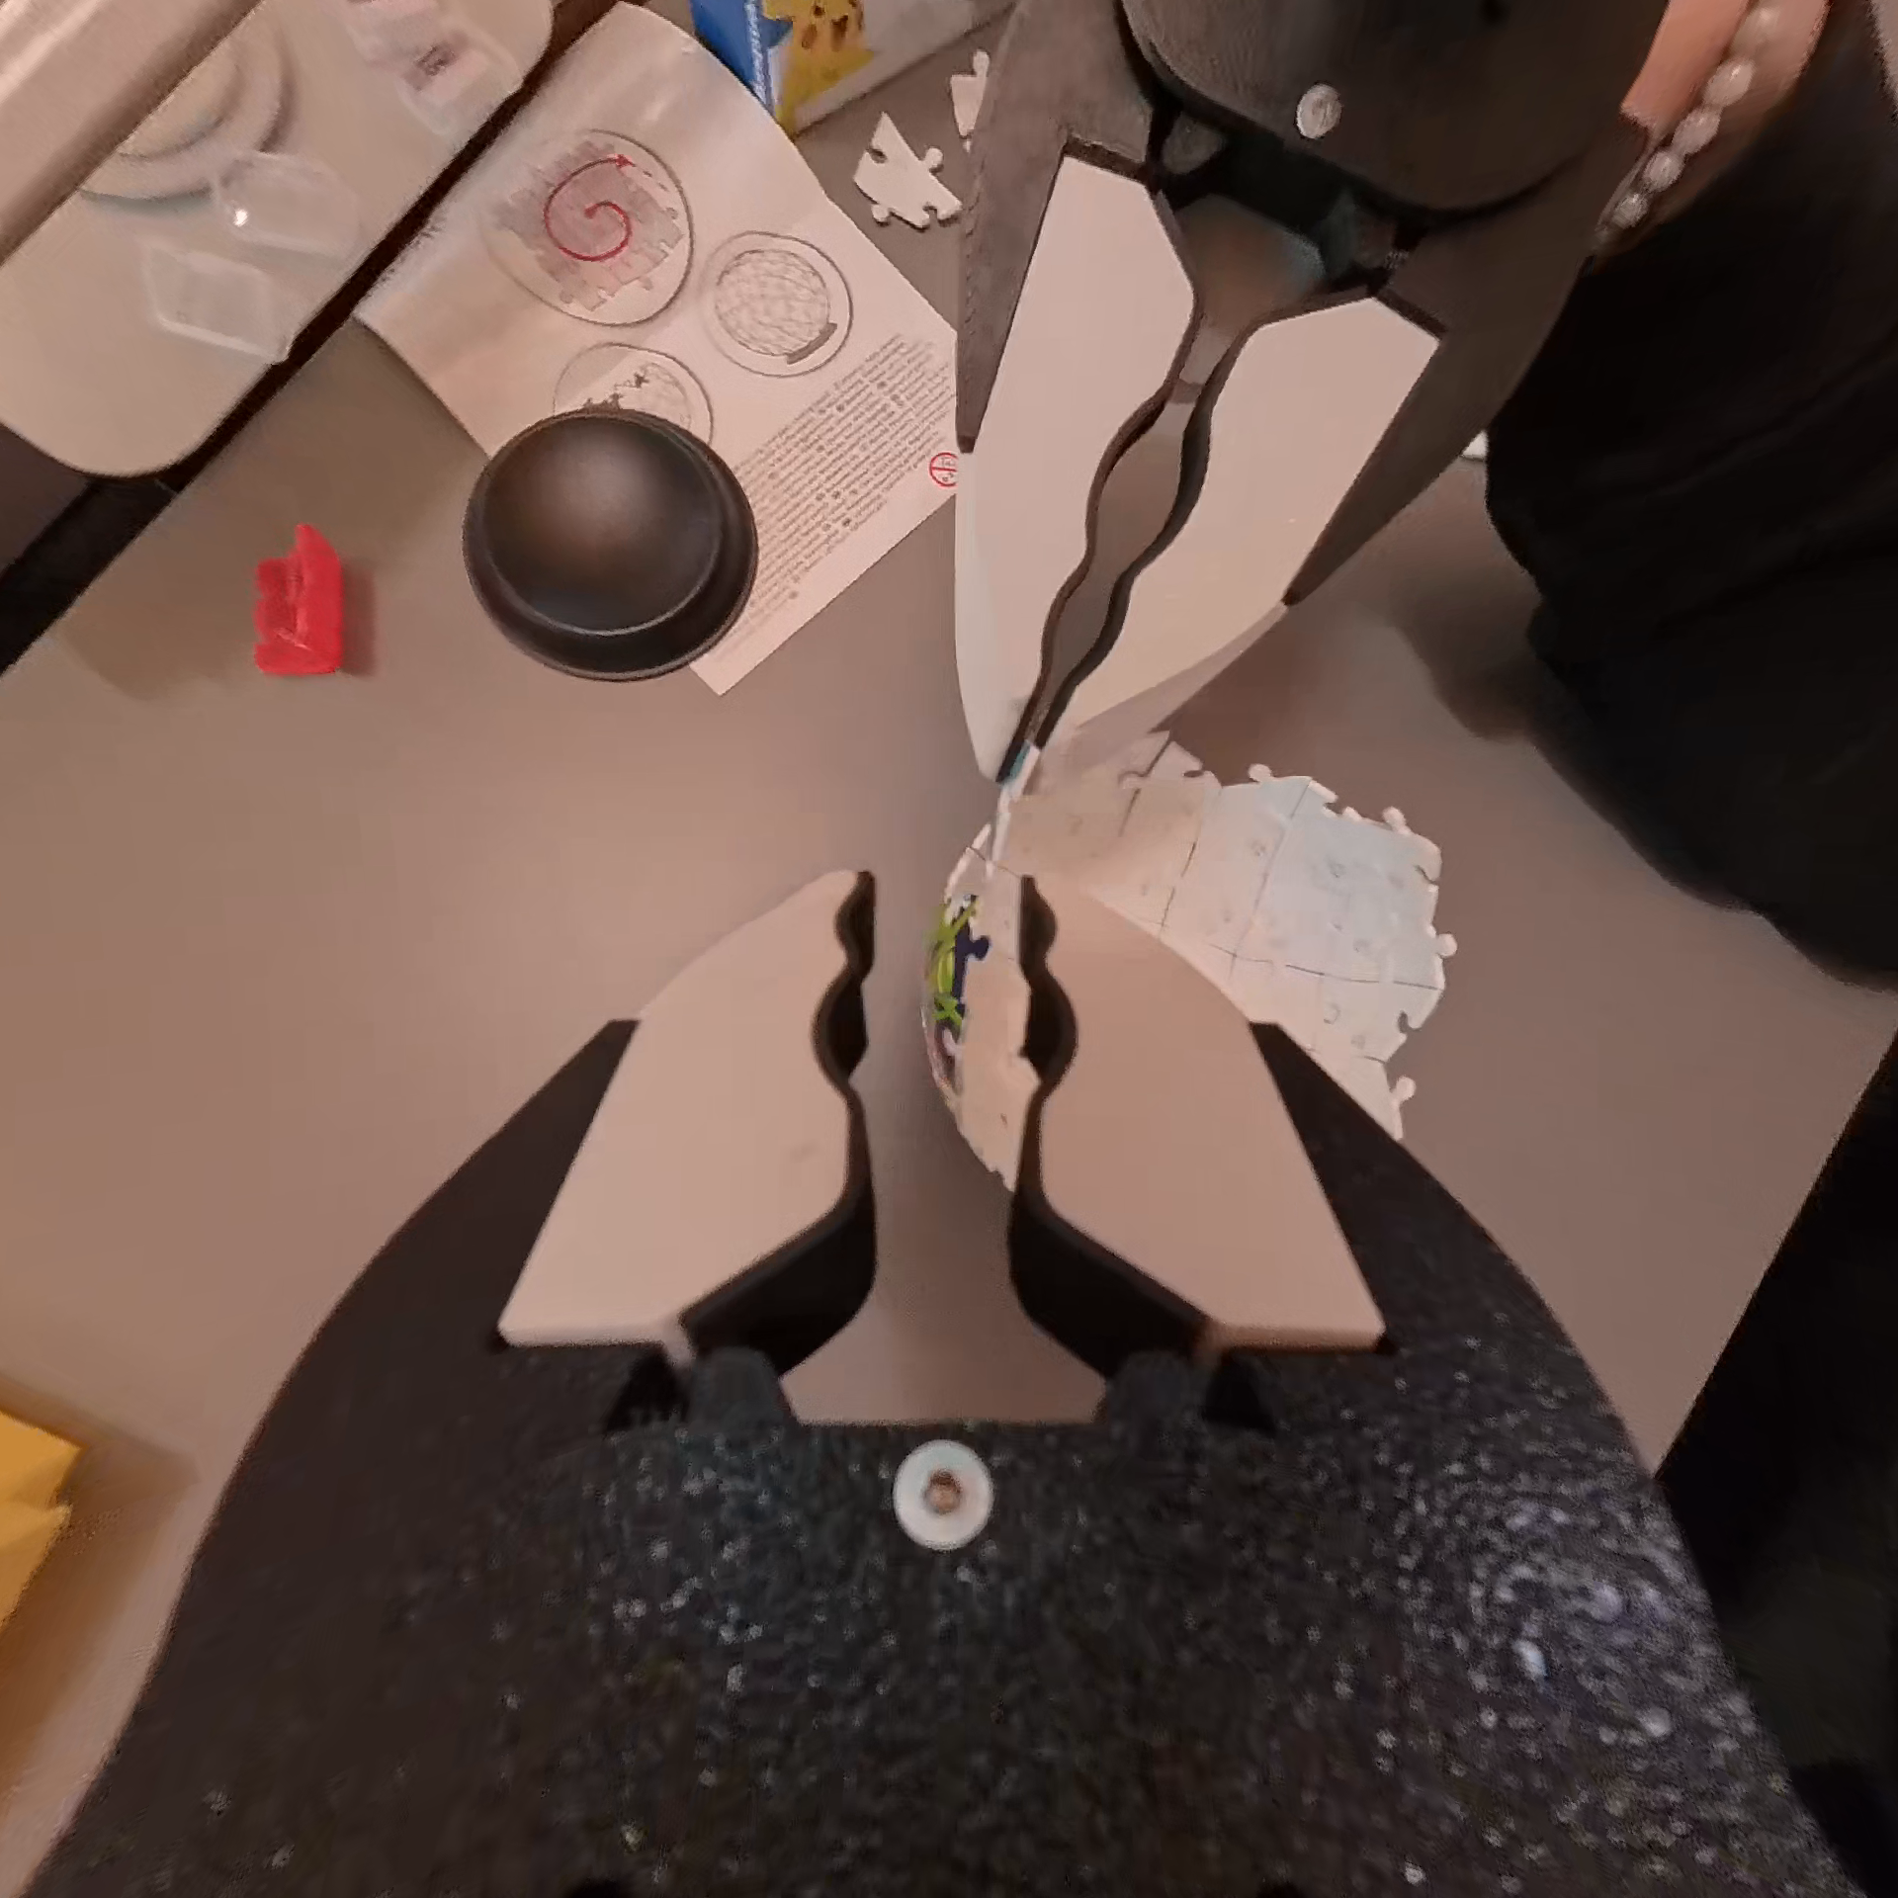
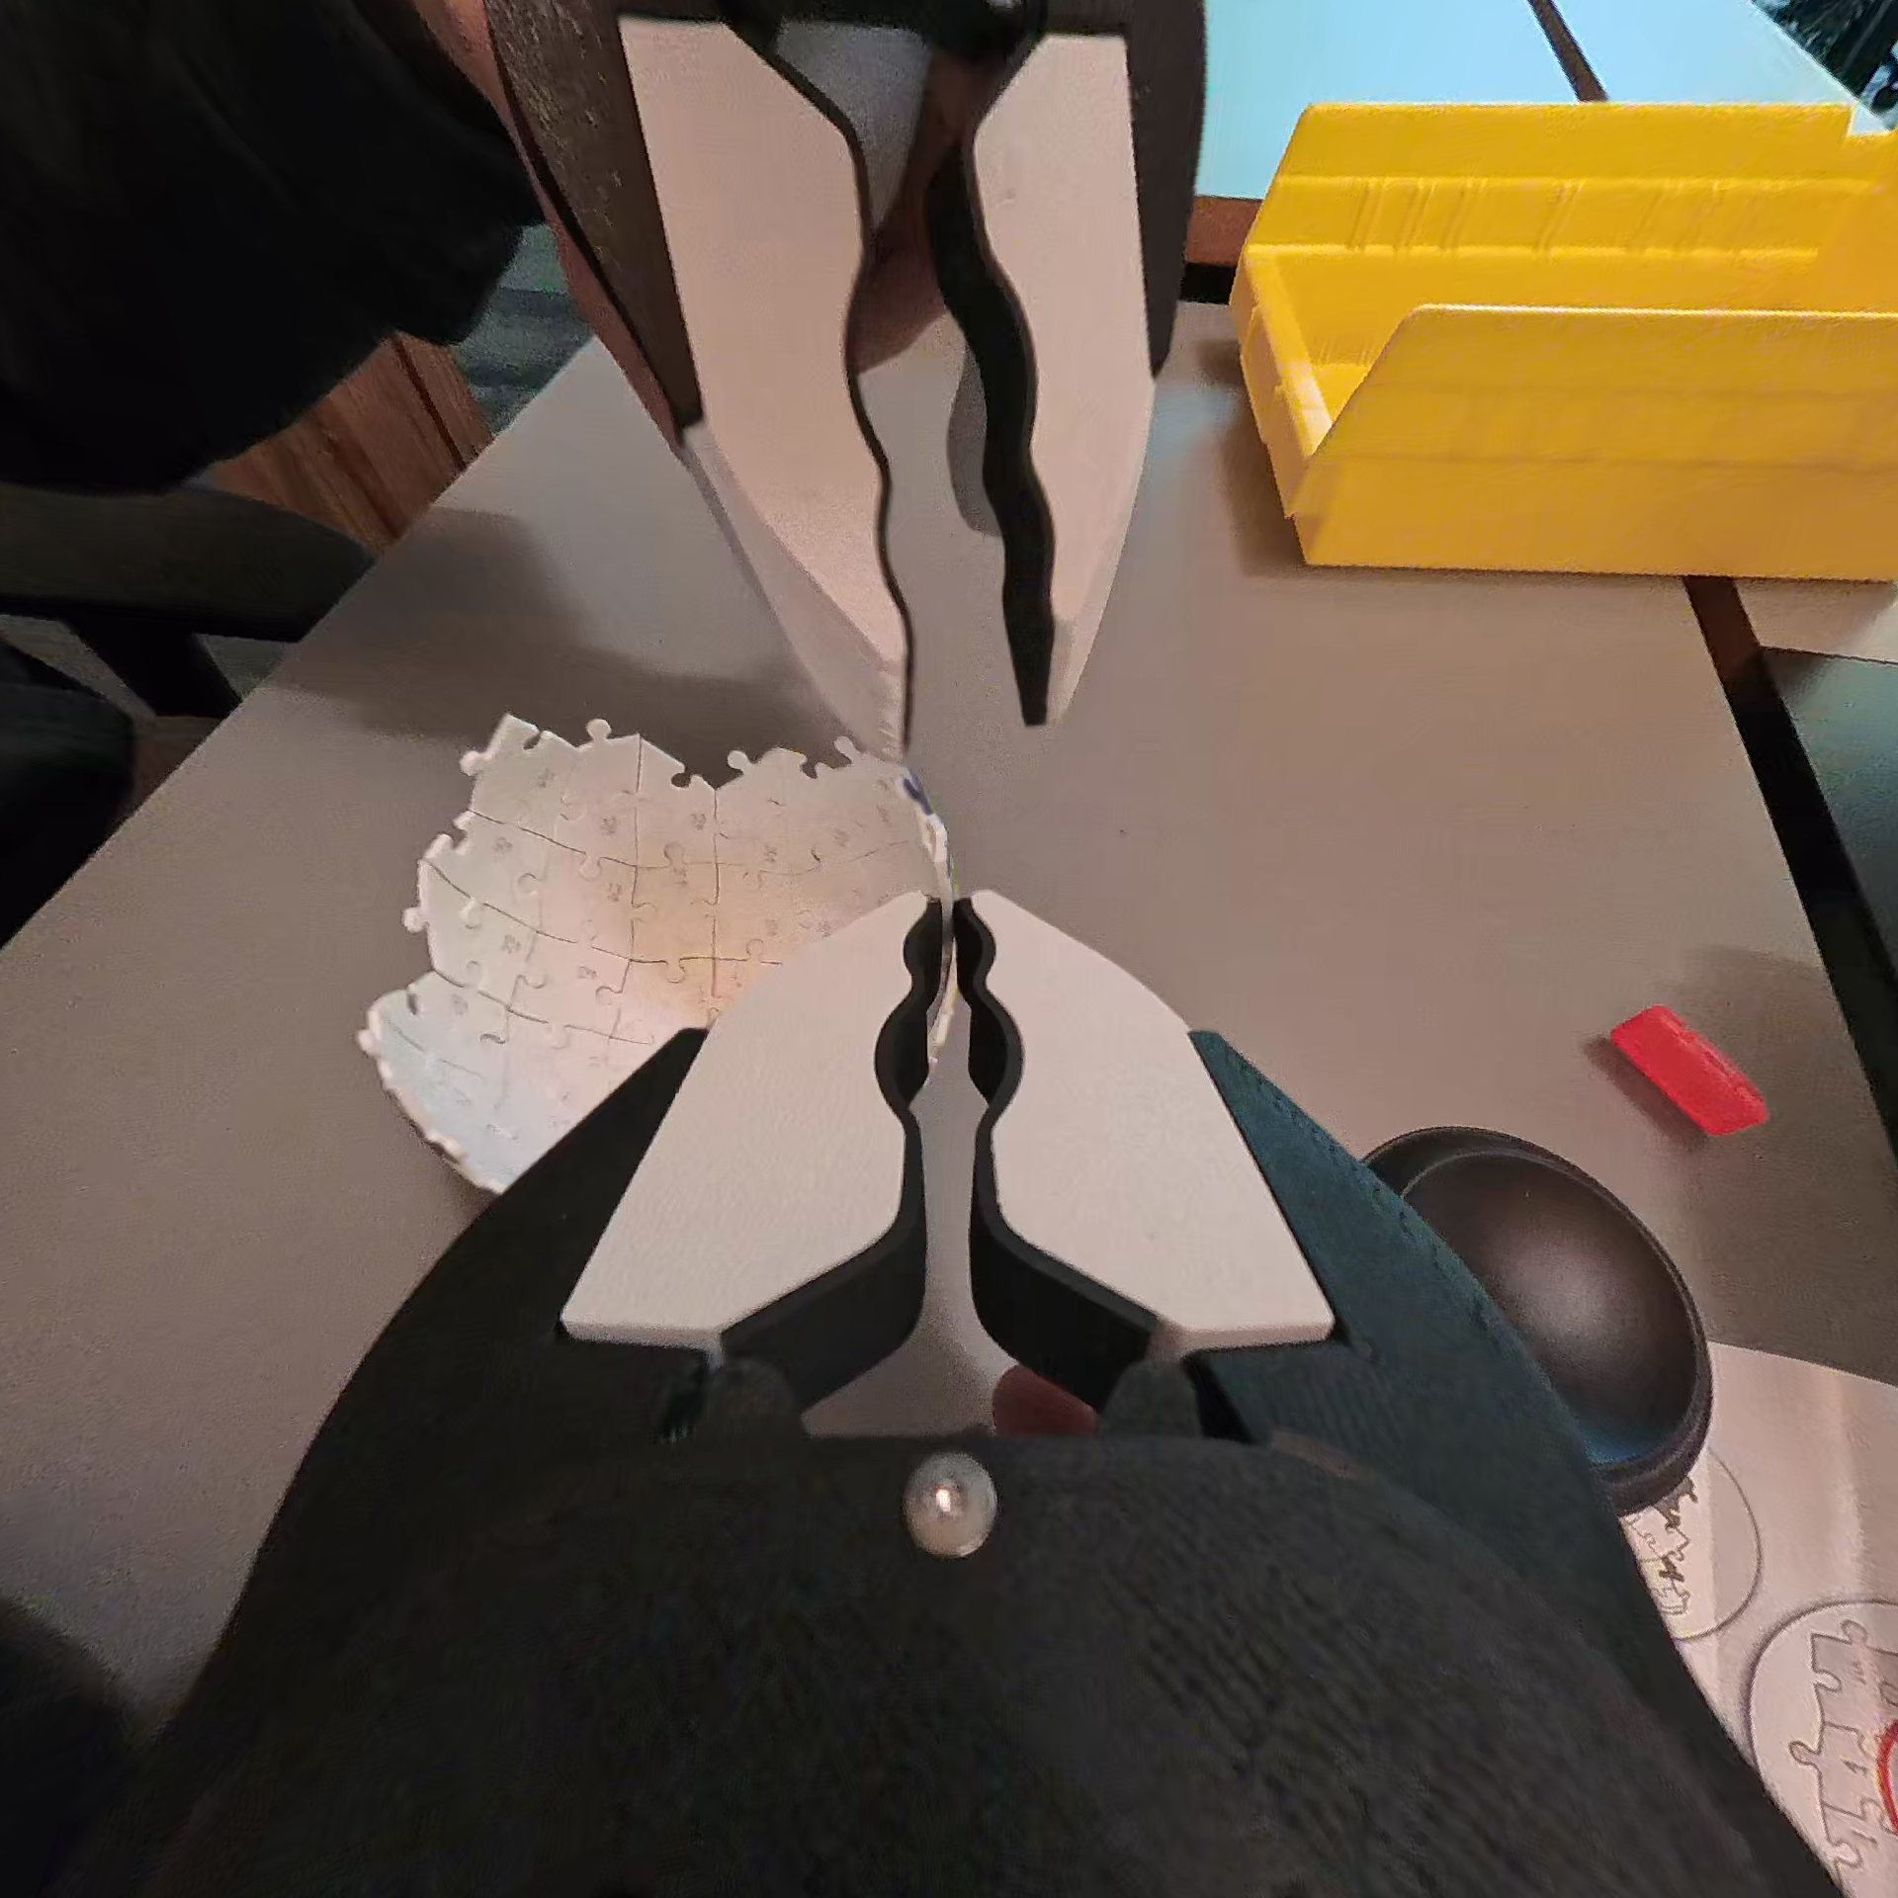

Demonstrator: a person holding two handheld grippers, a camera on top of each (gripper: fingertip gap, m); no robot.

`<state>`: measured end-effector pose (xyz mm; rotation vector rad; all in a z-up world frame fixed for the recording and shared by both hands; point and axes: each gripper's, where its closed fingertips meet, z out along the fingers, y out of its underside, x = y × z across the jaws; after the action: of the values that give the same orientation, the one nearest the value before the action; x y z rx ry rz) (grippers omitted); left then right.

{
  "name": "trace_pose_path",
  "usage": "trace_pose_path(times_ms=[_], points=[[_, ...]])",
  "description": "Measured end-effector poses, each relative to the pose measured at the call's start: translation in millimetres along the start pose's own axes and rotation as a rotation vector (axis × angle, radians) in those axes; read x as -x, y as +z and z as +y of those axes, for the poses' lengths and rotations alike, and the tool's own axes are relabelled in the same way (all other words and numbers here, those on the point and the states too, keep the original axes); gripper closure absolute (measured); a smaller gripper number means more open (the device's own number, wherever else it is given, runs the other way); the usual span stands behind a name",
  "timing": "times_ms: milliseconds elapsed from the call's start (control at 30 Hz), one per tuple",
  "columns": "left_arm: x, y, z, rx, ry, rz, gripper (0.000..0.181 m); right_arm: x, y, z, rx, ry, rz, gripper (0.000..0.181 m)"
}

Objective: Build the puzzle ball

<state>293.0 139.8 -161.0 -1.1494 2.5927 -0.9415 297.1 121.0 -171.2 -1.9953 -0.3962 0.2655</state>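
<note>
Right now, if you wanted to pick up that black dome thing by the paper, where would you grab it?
Probably by the stepped rim around the base of the black dome, fingers coming straight down from above on opposite sides. The top is smooth and rounded, so fingers would likely slip there; the rim gives a ledge.

Your left wrist camera sits just behind the left gripper (image 1: 945, 924), looking steeply down along its fingers at the grey table (image 1: 514, 873), close to the half-built puzzle ball (image 1: 1284, 924), with the right gripper (image 1: 1022, 765) entering from the top of frame. Your right wrist camera sits behind the right gripper (image 2: 950, 909), angled down and forward toward the yellow bin (image 2: 1541, 431), so the two views face each other. Both share the puzzle ball (image 2: 616, 924), the black dome stand (image 1: 611, 544) (image 2: 1561, 1315), the red block (image 1: 300, 606) (image 2: 1684, 1068), the instruction sheet (image 1: 822, 339) (image 2: 1797, 1643) and the left gripper (image 2: 971, 719).
</note>
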Motion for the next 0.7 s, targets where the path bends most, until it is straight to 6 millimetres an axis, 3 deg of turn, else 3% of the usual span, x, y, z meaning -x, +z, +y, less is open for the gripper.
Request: trace_pose_path(times_ms=[133,433,700], points=[[-5,-1,20,0.018,-0.062,0.046,0.136,2,7,0,0.009,-0.020,-0.017,0.179],[4,32,54,0.161,-0.014,0.015,0.141,-3,14,10,0.069,-0.075,0.017,0.179],[7,41,47,0.105,-0.012,0.047,0.149,-4,18,13,0.043,-0.069,0.003,0.179]])
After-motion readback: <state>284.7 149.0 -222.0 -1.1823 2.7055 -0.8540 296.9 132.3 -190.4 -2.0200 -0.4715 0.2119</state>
